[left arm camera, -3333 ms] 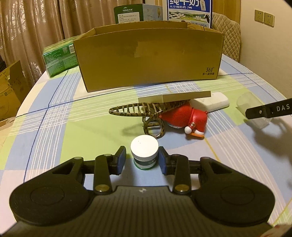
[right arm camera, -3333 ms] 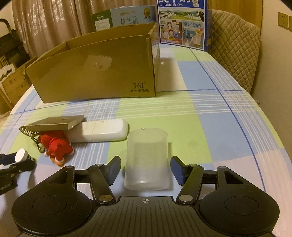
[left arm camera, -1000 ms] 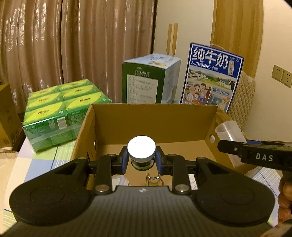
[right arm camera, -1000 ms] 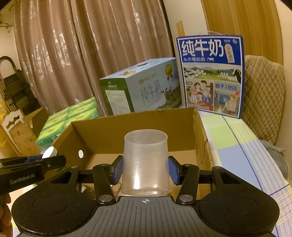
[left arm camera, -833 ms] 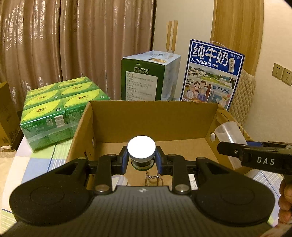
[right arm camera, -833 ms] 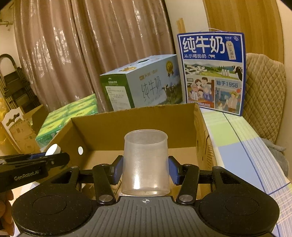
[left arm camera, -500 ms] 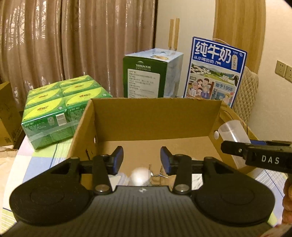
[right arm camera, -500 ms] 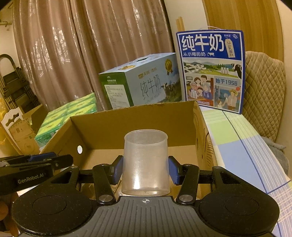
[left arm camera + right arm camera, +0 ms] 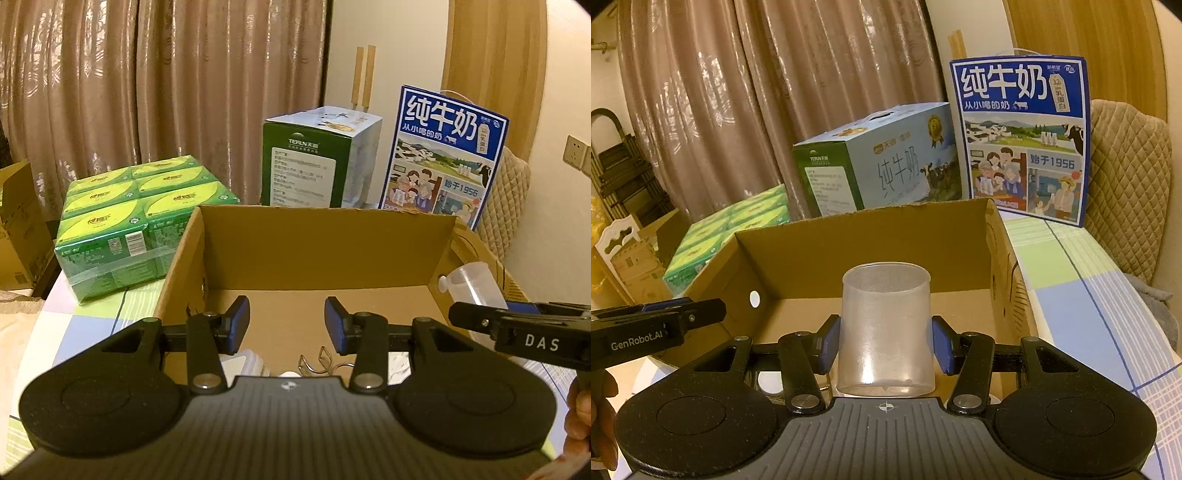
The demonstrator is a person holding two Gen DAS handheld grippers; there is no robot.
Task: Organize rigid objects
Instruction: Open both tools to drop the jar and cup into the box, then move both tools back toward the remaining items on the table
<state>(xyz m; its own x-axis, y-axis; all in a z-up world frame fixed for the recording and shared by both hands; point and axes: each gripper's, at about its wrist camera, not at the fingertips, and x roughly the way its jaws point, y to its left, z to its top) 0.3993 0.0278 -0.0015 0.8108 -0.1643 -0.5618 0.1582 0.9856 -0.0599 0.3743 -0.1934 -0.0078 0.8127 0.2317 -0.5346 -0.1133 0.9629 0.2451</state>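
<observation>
The right claw [image 9: 885, 345] is gripping the cup [image 9: 885, 328] upright, long axis vertical, and is holding it directly above the box [image 9: 864, 240] floor, inside the right end wall. The left claw [image 9: 287, 325] is hanging wide and empty over the box's left part. The right claw is therefore the nearer one for the release; the box floor is lying straight below the cup.

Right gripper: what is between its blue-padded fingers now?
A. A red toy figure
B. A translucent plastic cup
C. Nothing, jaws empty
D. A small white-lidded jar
B: the right gripper is clamped on the translucent plastic cup, held over the open cardboard box.
</observation>
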